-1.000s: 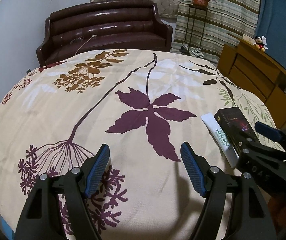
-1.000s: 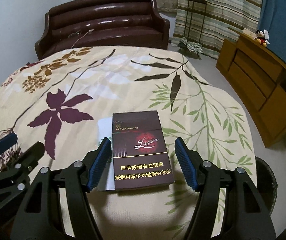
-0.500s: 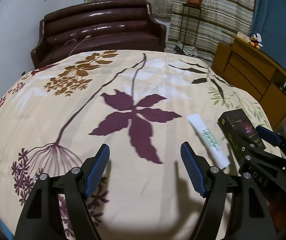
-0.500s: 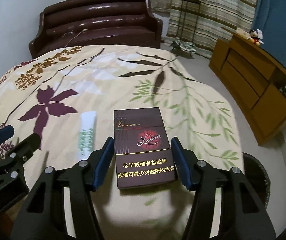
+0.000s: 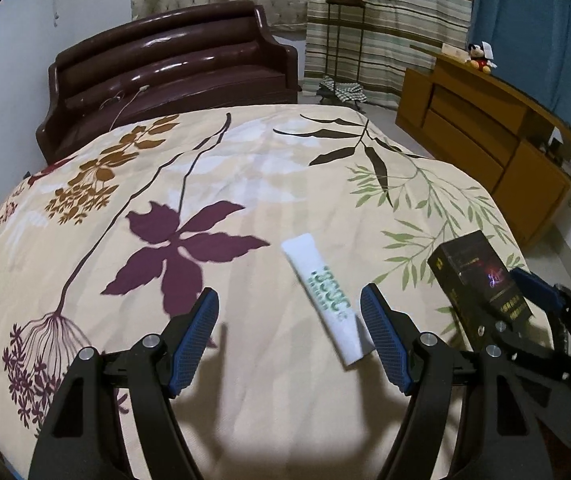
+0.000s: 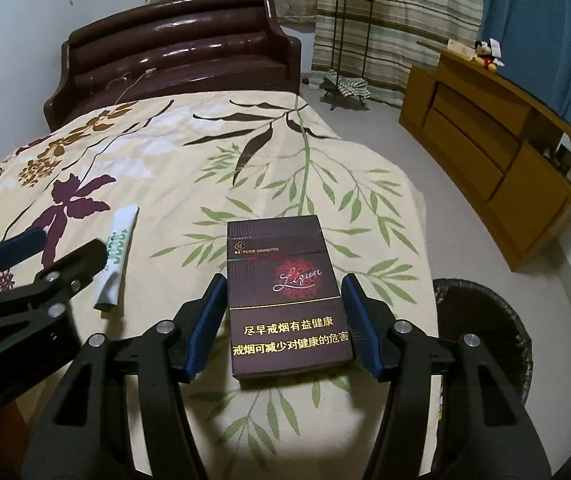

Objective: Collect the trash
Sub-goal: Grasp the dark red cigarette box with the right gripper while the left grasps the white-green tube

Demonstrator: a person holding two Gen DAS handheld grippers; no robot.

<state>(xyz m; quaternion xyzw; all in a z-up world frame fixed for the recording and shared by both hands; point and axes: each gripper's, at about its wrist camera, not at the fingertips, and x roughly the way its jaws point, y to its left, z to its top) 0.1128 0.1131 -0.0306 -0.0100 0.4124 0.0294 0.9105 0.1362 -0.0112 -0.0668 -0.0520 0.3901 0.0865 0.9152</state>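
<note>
In the right wrist view, a glossy rectangular cigarette pack at frame centre is clamped by the right gripper; the left gripper is spread beside a soft white tube on patterned fabric.

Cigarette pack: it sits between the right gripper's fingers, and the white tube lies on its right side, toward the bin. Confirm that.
Not quite. The cigarette pack does sit between the fingers of the right gripper, but the white tube lies on its left side, toward the left gripper, away from the dark bin. The right wrist view shows this.
</note>
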